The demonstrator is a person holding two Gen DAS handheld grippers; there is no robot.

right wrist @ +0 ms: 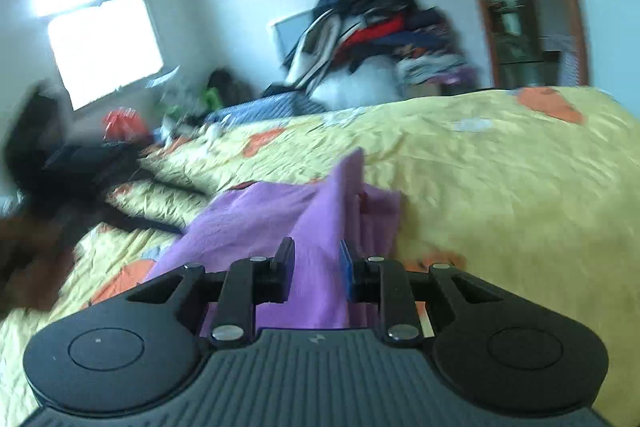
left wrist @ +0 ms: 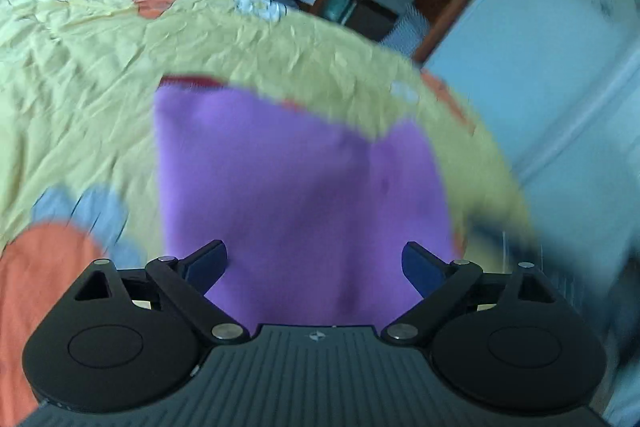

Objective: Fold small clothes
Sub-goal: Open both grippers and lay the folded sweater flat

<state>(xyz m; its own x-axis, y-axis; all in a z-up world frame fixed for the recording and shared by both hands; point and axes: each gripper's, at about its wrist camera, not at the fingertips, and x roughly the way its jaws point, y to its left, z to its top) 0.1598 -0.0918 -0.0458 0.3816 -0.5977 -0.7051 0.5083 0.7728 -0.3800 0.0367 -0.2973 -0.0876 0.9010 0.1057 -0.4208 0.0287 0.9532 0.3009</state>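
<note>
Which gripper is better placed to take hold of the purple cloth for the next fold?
Probably the right gripper: a raised ridge of the purple cloth stands between its narrow jaws. The left gripper is wide open above flat cloth.

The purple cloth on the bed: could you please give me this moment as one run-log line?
purple cloth: on yellow flowered bedspread | left gripper: open, above cloth | right gripper: jaws narrow, raised cloth fold between them, grip unclear

my left camera looks steeply down, close over the purple cloth (left wrist: 296, 187) on the yellow bedspread (left wrist: 80, 87). my right camera sits low, close behind that cloth (right wrist: 280, 215), facing across the bed (right wrist: 500, 187) toward the clothes pile (right wrist: 372, 27). both share cloth, bedspread, pile and doorway.
</note>
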